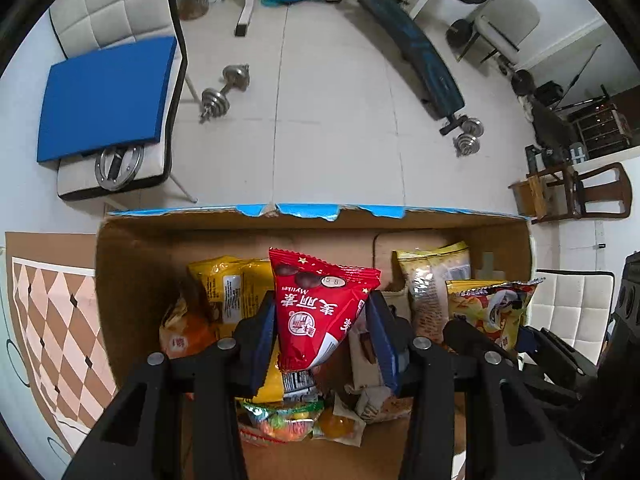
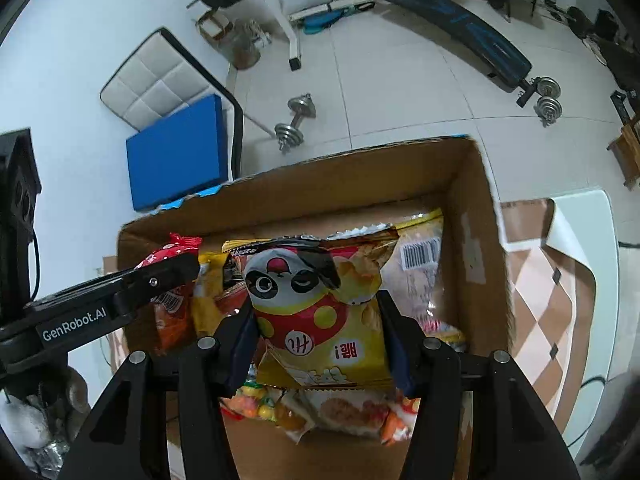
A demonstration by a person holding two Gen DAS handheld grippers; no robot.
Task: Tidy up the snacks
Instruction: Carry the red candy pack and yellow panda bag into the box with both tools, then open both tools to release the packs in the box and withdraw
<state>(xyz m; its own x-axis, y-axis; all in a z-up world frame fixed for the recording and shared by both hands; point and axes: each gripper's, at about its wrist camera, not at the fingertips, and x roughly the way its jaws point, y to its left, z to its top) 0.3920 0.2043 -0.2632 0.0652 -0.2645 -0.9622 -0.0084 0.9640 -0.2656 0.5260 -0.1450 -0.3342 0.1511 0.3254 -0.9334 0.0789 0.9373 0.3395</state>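
My left gripper (image 1: 320, 336) is shut on a red chocolate-ball snack bag (image 1: 316, 312), held above an open cardboard box (image 1: 136, 280). My right gripper (image 2: 316, 344) is shut on a yellow chip bag with a panda cartoon (image 2: 316, 304), over the same box (image 2: 472, 216). Seen from the left wrist, that panda bag (image 1: 492, 312) hangs at the right. Seen from the right wrist, the left gripper's black arm and the red bag (image 2: 168, 252) sit at the left. Several snack packets lie in the box: yellow bags (image 1: 232, 284), a clear packet (image 1: 432, 288) and colourful candies (image 2: 256, 404).
The box stands on a table with a brown diamond-pattern cloth (image 1: 52, 320). Beyond it lie a tiled floor with dumbbells (image 1: 226, 92), a sit-up bench (image 1: 424, 64), a white chair bearing a blue cushion (image 1: 108, 96) and a wooden chair (image 1: 576, 192).
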